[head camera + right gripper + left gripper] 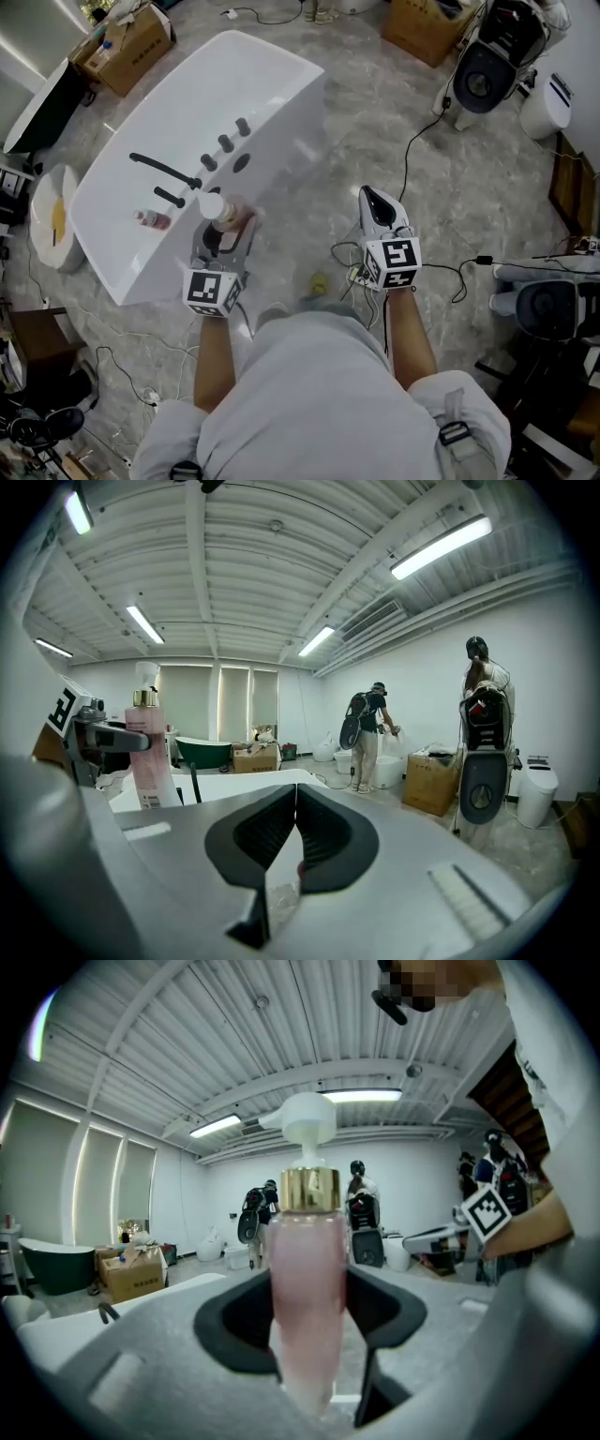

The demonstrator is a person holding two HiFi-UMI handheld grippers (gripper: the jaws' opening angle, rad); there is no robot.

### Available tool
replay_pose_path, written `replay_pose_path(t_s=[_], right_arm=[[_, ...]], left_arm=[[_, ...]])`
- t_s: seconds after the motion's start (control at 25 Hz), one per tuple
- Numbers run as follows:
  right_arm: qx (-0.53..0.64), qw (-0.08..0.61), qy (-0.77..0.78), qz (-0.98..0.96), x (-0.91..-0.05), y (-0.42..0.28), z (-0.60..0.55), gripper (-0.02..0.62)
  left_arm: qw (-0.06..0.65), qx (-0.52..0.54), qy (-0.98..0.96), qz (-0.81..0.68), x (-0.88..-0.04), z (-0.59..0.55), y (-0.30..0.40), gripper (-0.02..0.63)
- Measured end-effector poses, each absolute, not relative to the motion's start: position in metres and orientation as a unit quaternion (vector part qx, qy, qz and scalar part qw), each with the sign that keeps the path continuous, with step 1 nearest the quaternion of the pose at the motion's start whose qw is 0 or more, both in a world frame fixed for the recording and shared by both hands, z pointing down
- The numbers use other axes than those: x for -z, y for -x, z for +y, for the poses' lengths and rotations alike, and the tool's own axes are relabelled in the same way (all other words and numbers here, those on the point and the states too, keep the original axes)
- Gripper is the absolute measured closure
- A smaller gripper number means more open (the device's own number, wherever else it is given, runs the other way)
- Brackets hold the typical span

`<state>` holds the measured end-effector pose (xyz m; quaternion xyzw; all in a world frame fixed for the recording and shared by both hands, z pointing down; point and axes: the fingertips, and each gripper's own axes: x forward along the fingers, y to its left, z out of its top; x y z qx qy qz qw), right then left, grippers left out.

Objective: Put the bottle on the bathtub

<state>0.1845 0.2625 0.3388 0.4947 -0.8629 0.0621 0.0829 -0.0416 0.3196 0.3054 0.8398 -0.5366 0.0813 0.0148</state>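
Head view looks down on a person standing at the near side of a long white bathtub (272,89), which has a curved black spout (165,170) and three dark round knobs (225,142) on its flat deck. The left gripper (223,234) has its jaws spread fairly wide and clamped on a tall pale-pink pump bottle with a gold collar and a white pump head (219,212). In the left gripper view the bottle (307,1279) stands upright, filling the gap between the dark pads. The right gripper (377,204) hangs well to the right over the grey marbled floor (469,187). Its own view shows the two jaws brought together with nothing between them (292,832). By my reckoning the pick-up is done. The bottle is carried at the tub's near edge, just right of the spout, but is not set down. I cannot tell whether its base is over the deck yet. What remains is to bring it over a bare stretch of deck, lower it upright and let go. It should land clear of the small red-tipped container lying on the deck (153,220) to the left.
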Motion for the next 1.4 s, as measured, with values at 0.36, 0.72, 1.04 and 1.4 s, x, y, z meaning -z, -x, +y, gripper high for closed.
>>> replay_pose_path(t_s=[0.36,0.72,1.04,1.4], right_arm=[[-0.071,0.071,-0.508,-0.856,-0.336,-0.216,0.2,0.592],[-0.068,0.081,-0.504,-0.857,-0.347,-0.204,0.117,0.592],[-0.081,0.103,-0.511,-0.849,-0.357,-0.162,0.012,0.592],[-0.092,0.118,-0.518,-0.842,-0.359,-0.104,-0.112,0.592]], left_arm=[[0.006,-0.083,-0.856,-0.511,-0.293,0.25,0.006,0.387],[0.009,-0.077,-0.858,-0.508,-0.303,0.164,0.012,0.387],[0.032,-0.078,-0.864,-0.496,-0.321,0.055,0.057,0.387],[0.049,-0.07,-0.879,-0.469,-0.327,-0.084,0.11,0.387]])
